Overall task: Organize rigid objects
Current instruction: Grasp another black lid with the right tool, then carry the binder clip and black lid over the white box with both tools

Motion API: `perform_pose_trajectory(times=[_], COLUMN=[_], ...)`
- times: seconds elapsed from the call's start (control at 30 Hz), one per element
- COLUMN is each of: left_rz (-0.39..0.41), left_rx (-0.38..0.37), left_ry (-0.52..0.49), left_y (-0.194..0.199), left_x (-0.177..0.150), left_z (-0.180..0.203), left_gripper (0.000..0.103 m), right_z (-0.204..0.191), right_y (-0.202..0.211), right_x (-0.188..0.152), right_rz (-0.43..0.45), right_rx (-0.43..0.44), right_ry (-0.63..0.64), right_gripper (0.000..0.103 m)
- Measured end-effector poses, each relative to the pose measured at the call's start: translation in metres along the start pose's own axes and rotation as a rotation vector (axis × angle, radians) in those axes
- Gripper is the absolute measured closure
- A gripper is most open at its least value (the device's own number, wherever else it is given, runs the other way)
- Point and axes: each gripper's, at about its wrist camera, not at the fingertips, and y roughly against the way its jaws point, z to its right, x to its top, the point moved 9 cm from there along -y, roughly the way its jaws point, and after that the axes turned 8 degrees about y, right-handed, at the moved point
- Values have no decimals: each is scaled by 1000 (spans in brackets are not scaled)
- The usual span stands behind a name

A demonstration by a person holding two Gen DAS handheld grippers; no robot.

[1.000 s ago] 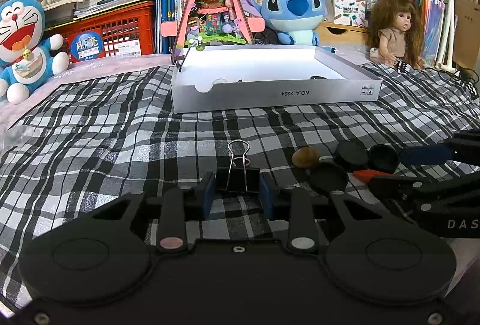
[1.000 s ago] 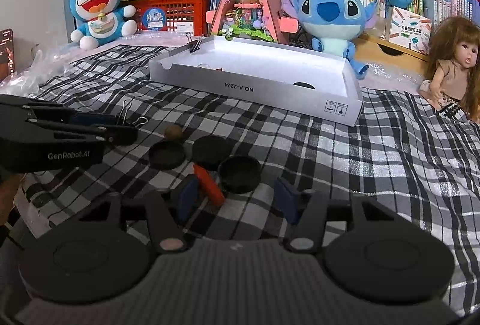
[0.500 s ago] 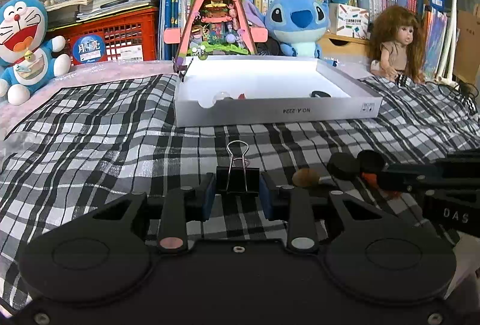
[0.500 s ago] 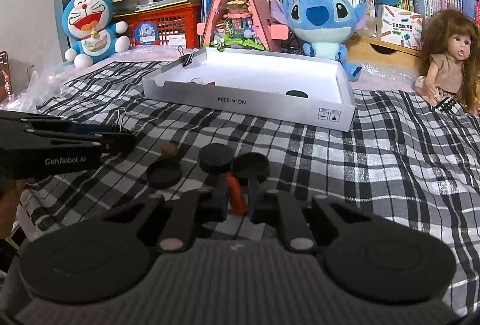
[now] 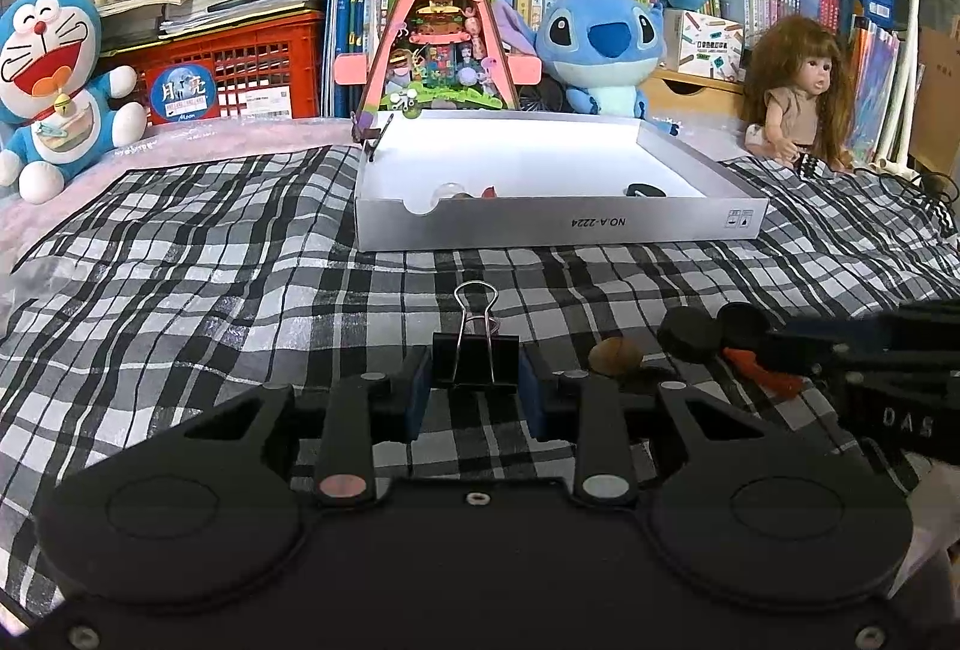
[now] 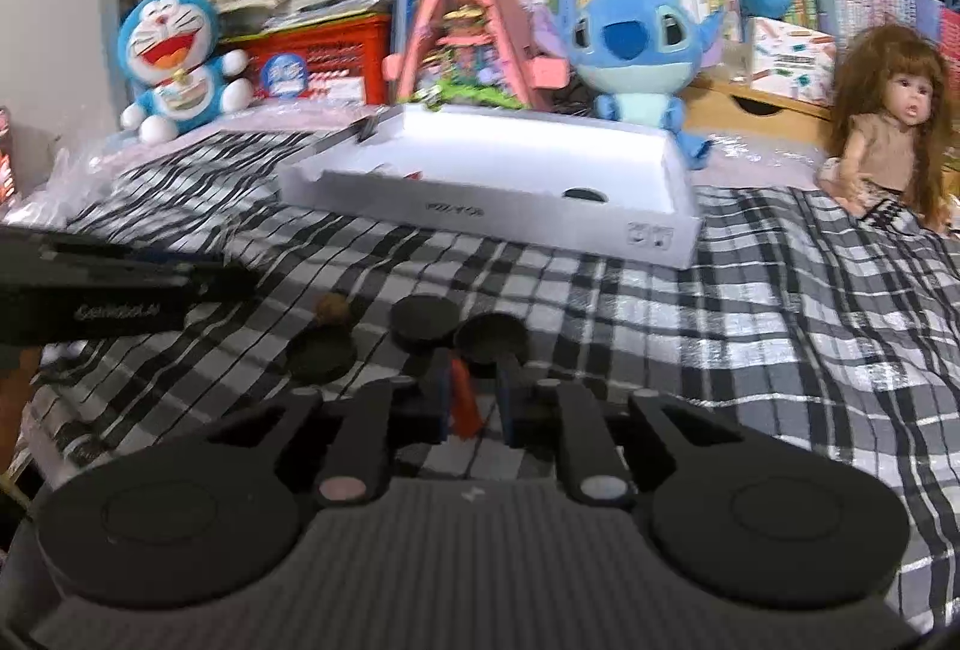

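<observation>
My left gripper (image 5: 474,392) is shut on a black binder clip (image 5: 475,359), whose wire handles stand up, just above the checked cloth. In the right wrist view my right gripper (image 6: 474,401) has an orange-red piece (image 6: 465,401) between its jaws. The jaws are opening: the piece leans on the left pad and a gap shows at the right pad. Just ahead lie three black discs (image 6: 425,321) and a brown nut-like ball (image 6: 333,309). A shallow white box (image 5: 558,227) stands beyond, with a black disc (image 5: 645,191) and small pieces inside.
Plush toys, a doll (image 5: 798,92), a pink triangular toy house (image 5: 441,26), a red crate and books line the back. The left gripper's fingers (image 6: 240,284) reach in from the left of the right wrist view. Checked cloth (image 5: 180,290) covers the surface.
The right jaws went from wide to closed on the orange-red piece, then parted a little. The right view has rolled slightly and blurred. The left gripper keeps hold of the clip.
</observation>
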Motion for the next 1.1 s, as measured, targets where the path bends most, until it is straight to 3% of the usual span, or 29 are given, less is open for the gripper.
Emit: perform_pose_trajectory(times=[0.1,0.27,0.37,0.4,0.47,0.5,0.83,1.1], left_rz=[-4,-7,-10,-9,-10,-9,-3,15], left_rx=[3,4,2,3,2,2,1,-13], left_ry=[3,2,1,2,3,4,23,39], left_y=[-1,-2,-3,-3,-3,-3,-4,-6], left_x=[-1,-2,-3,-3,-3,-3,1,26], left_z=[-1,0,0,0,0,0,-4,-1], left_gripper=[74,74,74,74,74,74,74,74], right_z=[8,12,11,11,10,10,8,14], right_y=[-4,-20,-30,-33,-36,-36,-27,-21], right_x=[2,4,4,4,4,5,8,21], right_rz=[11,-10,-29,-36,-42,-42,-25,-7], right_rx=[-28,-51,-58,-60,-60,-64,-42,-47], right_ry=[-26,-32,-38,-37,-30,-25,-18,-30], right_gripper=[48,40,40,43,62,65,65,65])
